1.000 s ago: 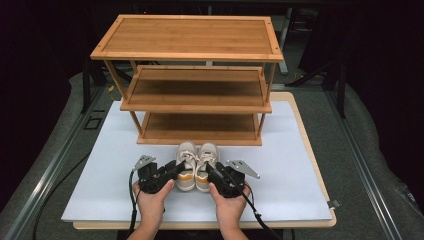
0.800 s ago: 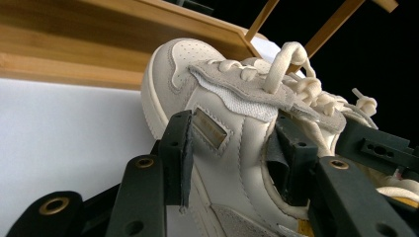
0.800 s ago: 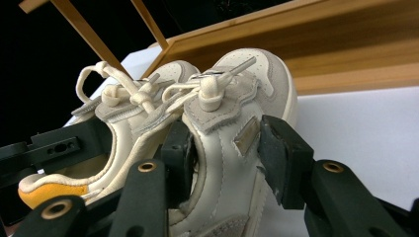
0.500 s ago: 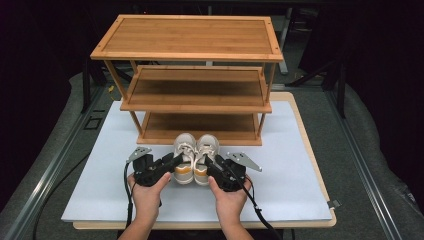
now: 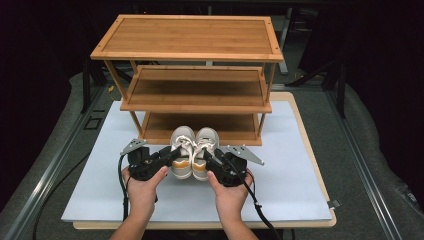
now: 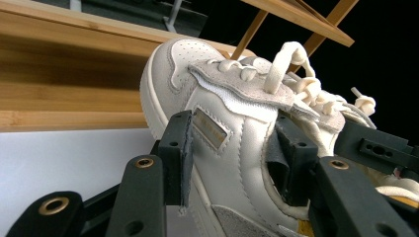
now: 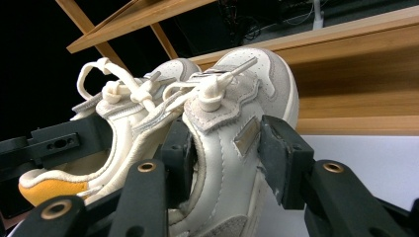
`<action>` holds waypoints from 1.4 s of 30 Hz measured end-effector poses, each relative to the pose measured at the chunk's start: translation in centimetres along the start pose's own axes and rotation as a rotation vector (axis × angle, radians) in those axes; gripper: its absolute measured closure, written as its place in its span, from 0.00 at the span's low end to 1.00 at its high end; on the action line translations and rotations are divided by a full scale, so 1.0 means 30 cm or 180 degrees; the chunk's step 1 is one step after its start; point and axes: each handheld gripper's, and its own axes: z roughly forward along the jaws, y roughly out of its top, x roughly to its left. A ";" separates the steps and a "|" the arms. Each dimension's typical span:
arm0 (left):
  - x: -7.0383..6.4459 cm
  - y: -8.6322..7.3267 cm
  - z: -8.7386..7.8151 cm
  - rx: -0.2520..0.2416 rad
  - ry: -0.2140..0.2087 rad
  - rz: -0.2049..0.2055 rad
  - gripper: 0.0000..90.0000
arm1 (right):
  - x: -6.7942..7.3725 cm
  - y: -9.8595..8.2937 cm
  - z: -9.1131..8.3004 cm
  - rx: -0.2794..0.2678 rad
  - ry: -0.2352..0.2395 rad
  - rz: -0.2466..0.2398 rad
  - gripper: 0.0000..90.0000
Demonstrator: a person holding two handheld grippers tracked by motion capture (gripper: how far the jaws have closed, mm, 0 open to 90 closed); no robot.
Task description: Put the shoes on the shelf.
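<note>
Two shoes [image 5: 192, 150] clamped | toes at bottom shelf [image 5: 200, 131] edge | mat [image 5: 290, 170] open

Pair of shoes [image 5: 192, 152] sitting side by side on the table [image 5: 295, 165], toes pointing toward the shelf rack [image 5: 187, 75] standing just behind; left gripper [image 5: 167, 156] and right gripper [image 5: 210, 159] flanking them.

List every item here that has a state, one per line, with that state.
Left shoe: upright, laced, toe toward the rack, clamped at its side wall.
Right shoe: upright, laced, beside and against the left shoe, clamped too.
Left tool: shut on the left shoe.
Right tool: shut on the right shoe.
Shoe rack: standing upright on the white board, all three shelves bare.
</note>
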 end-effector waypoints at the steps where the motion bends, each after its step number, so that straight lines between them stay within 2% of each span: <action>1: -0.003 0.005 -0.003 0.0009 0.0001 -0.0004 0.63 | 0.003 0.007 -0.009 0.0071 -0.0001 0.0001 0.64; 2: -0.008 0.010 -0.005 0.0018 0.0007 -0.0011 0.63 | 0.008 0.010 -0.009 0.0031 -0.0039 0.0005 0.64; 8: -0.021 0.041 -0.024 0.0052 -0.0021 -0.0019 0.63 | 0.023 0.041 -0.025 0.0030 0.0001 0.0015 0.64; 13: -0.030 0.053 -0.022 0.0118 -0.0045 -0.0066 0.63 | 0.030 0.072 -0.036 0.0123 -0.0054 -0.0054 0.64; 14: -0.031 0.054 -0.022 0.0127 -0.0045 -0.0086 0.63 | 0.029 0.079 -0.040 0.0193 -0.0064 -0.0075 0.64; 16: -0.031 0.060 -0.021 0.0154 -0.0067 -0.0074 0.63 | 0.031 0.085 -0.037 0.0155 -0.0059 -0.0101 0.64; 17: -0.033 0.063 -0.021 0.0163 -0.0073 -0.0071 0.63 | 0.033 0.090 -0.042 0.0225 -0.0089 -0.0125 0.64; 20: -0.040 0.077 -0.023 0.0198 -0.0062 -0.0046 0.63 | 0.032 0.101 -0.045 0.0271 -0.0081 -0.0149 0.64; 23: -0.052 0.094 -0.030 0.0197 -0.0052 -0.0017 0.63 | 0.035 0.111 -0.046 0.0223 -0.0067 -0.0095 0.64; 24: -0.057 0.099 -0.033 0.0186 -0.0054 -0.0008 0.63 | 0.037 0.117 -0.053 0.0257 -0.0075 -0.0104 0.64; 31: -0.080 0.137 -0.061 0.0136 -0.0075 0.0028 0.63 | 0.061 0.154 -0.080 0.0200 -0.0077 -0.0142 0.64; 32: -0.083 0.141 -0.063 0.0122 -0.0079 0.0023 0.63 | 0.066 0.158 -0.080 0.0126 -0.0060 -0.0131 0.64; 33: -0.088 0.149 -0.067 0.0119 -0.0071 0.0016 0.63 | 0.068 0.164 -0.086 0.0179 -0.0065 -0.0144 0.64; 38: -0.100 0.184 -0.082 0.0087 -0.0082 0.0073 0.63 | 0.084 0.192 -0.095 0.0080 -0.0011 -0.0133 0.64; 42: -0.103 0.210 -0.085 0.0086 -0.0082 0.0084 0.63 | 0.092 0.216 -0.096 0.0086 0.0001 -0.0133 0.64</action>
